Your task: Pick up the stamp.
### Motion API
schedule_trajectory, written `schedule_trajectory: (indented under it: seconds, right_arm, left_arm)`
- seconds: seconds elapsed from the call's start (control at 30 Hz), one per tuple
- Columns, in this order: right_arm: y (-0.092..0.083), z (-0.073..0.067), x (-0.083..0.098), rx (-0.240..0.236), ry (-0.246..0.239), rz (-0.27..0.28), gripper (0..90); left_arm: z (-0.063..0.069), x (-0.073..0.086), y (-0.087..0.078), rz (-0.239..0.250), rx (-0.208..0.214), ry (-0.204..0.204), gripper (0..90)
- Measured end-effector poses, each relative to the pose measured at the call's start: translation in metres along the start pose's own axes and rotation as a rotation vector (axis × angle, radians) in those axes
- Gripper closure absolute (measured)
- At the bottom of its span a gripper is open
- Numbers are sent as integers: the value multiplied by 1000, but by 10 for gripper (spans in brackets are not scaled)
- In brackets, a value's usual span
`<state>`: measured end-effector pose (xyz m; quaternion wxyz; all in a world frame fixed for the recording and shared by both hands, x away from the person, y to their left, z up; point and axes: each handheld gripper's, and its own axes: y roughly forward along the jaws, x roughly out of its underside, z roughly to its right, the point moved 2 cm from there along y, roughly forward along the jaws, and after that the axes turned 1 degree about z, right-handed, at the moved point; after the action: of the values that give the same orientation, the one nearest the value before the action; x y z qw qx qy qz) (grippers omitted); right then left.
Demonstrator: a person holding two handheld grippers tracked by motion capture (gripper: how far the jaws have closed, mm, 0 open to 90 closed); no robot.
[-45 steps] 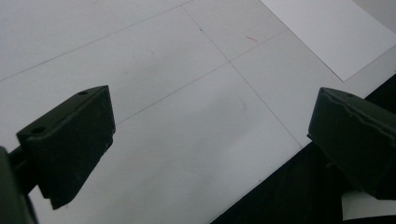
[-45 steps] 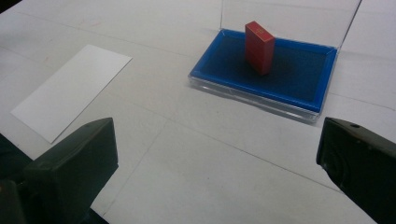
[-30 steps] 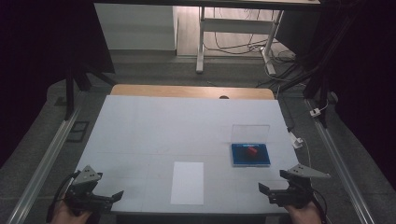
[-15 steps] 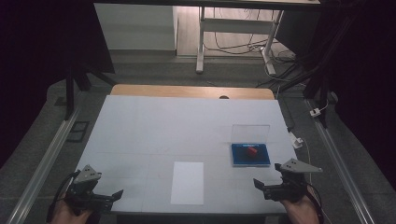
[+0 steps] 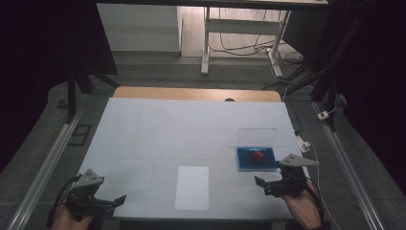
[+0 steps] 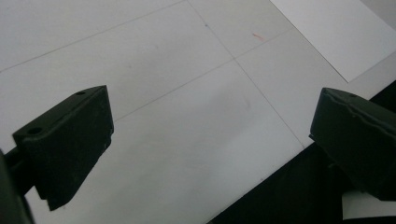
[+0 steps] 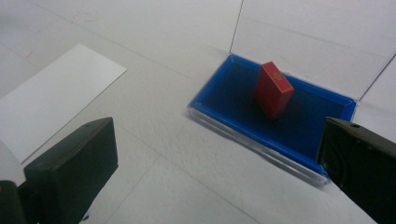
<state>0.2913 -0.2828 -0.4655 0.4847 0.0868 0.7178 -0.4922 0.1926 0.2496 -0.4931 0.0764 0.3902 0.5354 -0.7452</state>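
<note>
While wide open, right hand-held gripper [image 5: 273, 184] near red block [image 7: 273, 90].

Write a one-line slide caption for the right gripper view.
Open right tongs face a red block standing tilted in an open blue case, with a white sheet lying to the left.

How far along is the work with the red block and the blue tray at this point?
Early stage. Done: the clear lid of the blue tray stands open, exposing the red block, which leans tilted inside. In hand: the right gripper sits just short of the tray, jaws open and empty. The left gripper waits open at the table's near edge. Left: grasping the block; the white sheet lies untouched.
</note>
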Motion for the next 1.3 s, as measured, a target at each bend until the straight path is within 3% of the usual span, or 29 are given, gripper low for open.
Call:
schedule_trajectory:
  seconds: [0.23, 0.67, 1.07, 1.23, 1.3]
  right_arm:
    - [14, 8, -7, 39, -5, -38, 0]
    - [36, 25, -19, 42, -30, -84, 0]
    - [58, 40, -27, 7, -36, -126, 0]
    - [69, 44, -27, 8, -73, -157, 0]
    - [73, 46, -27, -5, -89, -166, 51]
  left_arm:
    - [-1, 0, 0, 11, 33, 11, 0]
    - [-2, 0, 2, -3, 55, 2, 4]
    - [-4, 0, 2, -2, 60, -7, 4]
    - [-4, 0, 2, -2, 60, -10, 5]
    - [-4, 0, 2, -3, 61, -11, 5]
